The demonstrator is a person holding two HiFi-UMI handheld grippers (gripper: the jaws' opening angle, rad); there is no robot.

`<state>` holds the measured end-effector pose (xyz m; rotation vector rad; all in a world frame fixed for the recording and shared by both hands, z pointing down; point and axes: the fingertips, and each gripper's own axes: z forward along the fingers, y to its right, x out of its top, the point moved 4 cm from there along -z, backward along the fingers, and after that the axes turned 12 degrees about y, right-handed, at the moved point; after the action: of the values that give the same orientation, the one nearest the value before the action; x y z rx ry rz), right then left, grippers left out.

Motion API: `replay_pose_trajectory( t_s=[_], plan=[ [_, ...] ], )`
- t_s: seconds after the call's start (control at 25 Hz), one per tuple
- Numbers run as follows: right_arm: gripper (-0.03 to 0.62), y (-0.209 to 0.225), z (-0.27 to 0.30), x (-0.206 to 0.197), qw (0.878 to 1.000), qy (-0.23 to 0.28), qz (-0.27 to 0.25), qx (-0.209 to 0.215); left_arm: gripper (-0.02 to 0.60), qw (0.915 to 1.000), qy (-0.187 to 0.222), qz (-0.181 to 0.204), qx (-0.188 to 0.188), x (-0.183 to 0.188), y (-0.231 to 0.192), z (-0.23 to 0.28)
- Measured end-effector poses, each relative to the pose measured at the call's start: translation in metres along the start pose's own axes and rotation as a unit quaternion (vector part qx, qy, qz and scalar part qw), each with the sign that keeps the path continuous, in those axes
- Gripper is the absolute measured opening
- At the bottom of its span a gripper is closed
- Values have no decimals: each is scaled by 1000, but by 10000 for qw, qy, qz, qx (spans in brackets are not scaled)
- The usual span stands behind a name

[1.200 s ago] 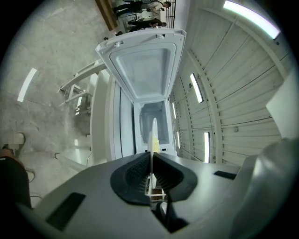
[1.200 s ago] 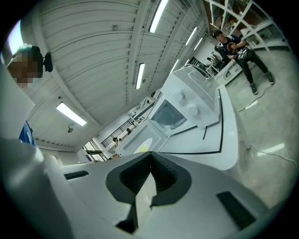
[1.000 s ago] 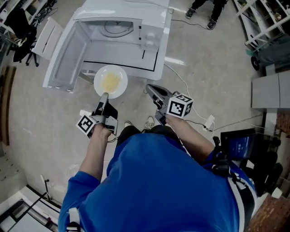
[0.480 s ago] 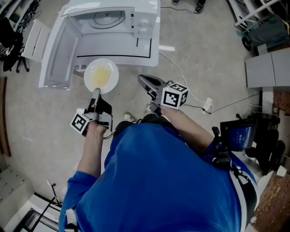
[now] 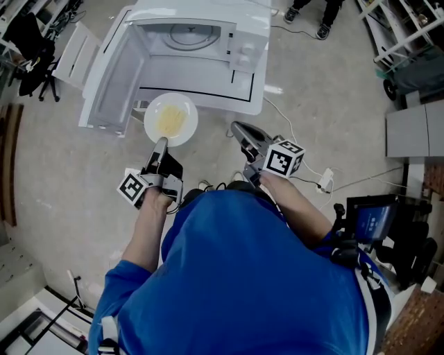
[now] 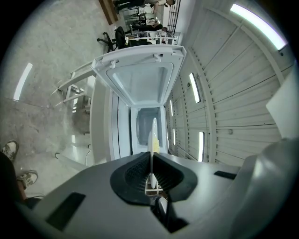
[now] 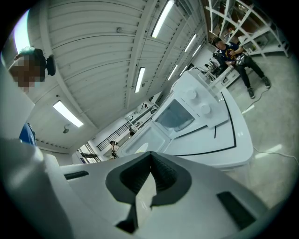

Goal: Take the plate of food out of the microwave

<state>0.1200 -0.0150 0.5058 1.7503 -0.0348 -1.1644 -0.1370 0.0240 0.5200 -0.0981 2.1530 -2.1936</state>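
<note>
A white plate [image 5: 171, 119] with yellow food on it hangs in front of the open white microwave [image 5: 194, 52], outside its cavity. My left gripper [image 5: 161, 143] is shut on the plate's near rim. In the left gripper view the plate [image 6: 153, 140] shows edge-on between the pads, with the microwave's open door [image 6: 140, 77] beyond. My right gripper [image 5: 242, 133] is shut and holds nothing; it hovers to the right of the plate, below the microwave's front right corner. In the right gripper view the jaws meet at the tip [image 7: 150, 156], with the microwave [image 7: 196, 121] ahead.
The microwave's door [image 5: 114, 76] swings out to the left. A glass turntable [image 5: 187, 35] lies inside the cavity. A white cable and plug [image 5: 322, 182] trail over the concrete floor at right. A person's feet [image 5: 305, 17] stand behind the microwave. Shelving [image 5: 406, 35] is at top right.
The plate stays gripped in my left gripper in front of the microwave. The head view has swung, so everything sits a little to the right. My right gripper keeps its place beside the plate.
</note>
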Motion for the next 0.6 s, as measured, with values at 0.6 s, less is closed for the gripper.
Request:
replay_pose_trajectory(
  t_s=[0.6],
  plan=[
    [-2, -4, 5, 10, 9999, 57, -90, 75, 20, 9999, -57, -21, -81, -1, 5, 9]
  ],
)
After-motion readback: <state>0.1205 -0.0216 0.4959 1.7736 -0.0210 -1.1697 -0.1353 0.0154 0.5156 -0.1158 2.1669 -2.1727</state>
